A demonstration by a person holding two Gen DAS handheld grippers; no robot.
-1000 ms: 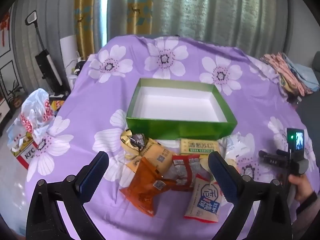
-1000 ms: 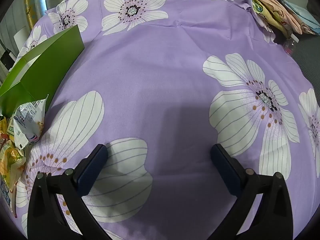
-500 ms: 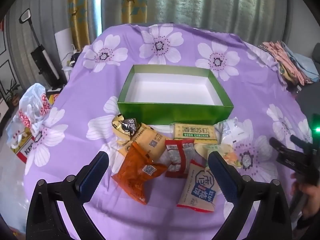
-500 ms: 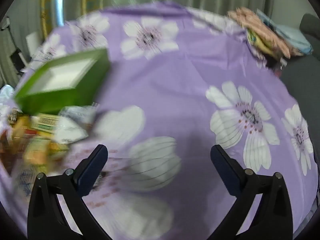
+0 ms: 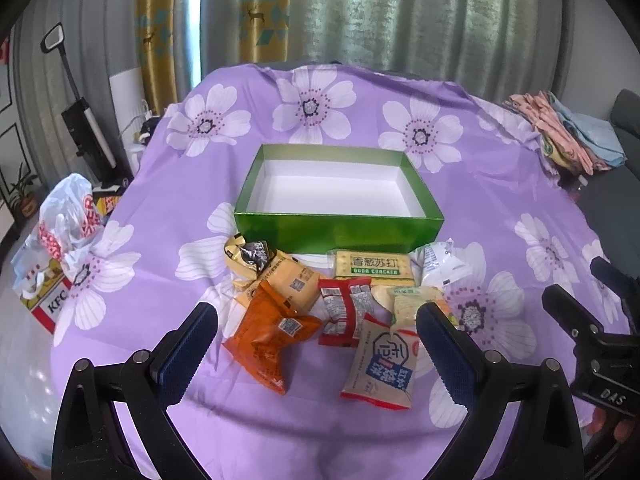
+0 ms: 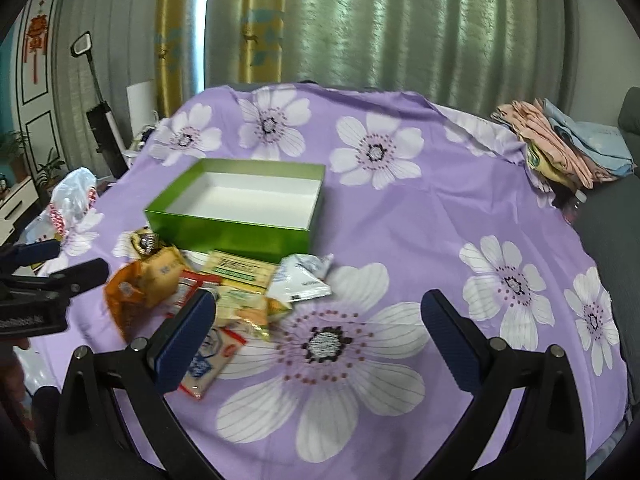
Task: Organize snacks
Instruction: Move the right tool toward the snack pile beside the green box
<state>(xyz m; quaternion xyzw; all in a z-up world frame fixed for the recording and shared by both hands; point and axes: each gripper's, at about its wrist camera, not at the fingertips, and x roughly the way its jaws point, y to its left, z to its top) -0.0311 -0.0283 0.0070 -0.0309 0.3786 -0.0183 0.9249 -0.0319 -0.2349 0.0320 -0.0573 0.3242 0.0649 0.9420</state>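
Purple flowered cloth [image 5: 500, 184] covers the table; left to right: KFC bag [image 5: 60, 240] off the left edge; left gripper [image 5: 316, 338] spread wide and empty, pulled back higher than a second ago so the whole snack heap shows; orange packet [image 5: 268, 340], red packet [image 5: 342, 308], blue-and-white packet [image 5: 386, 364], soda crackers [image 5: 374, 266], white pouch [image 5: 442, 266], all near the front edge; green box [image 5: 340, 236] mid-table, empty; right gripper [image 6: 318, 338] spread, empty, swung up from bare cloth toward the heap; sorting judged not yet begun.

Glossy green cardboard box [image 5: 340, 236] on smooth purple cloth [image 5: 500, 200].
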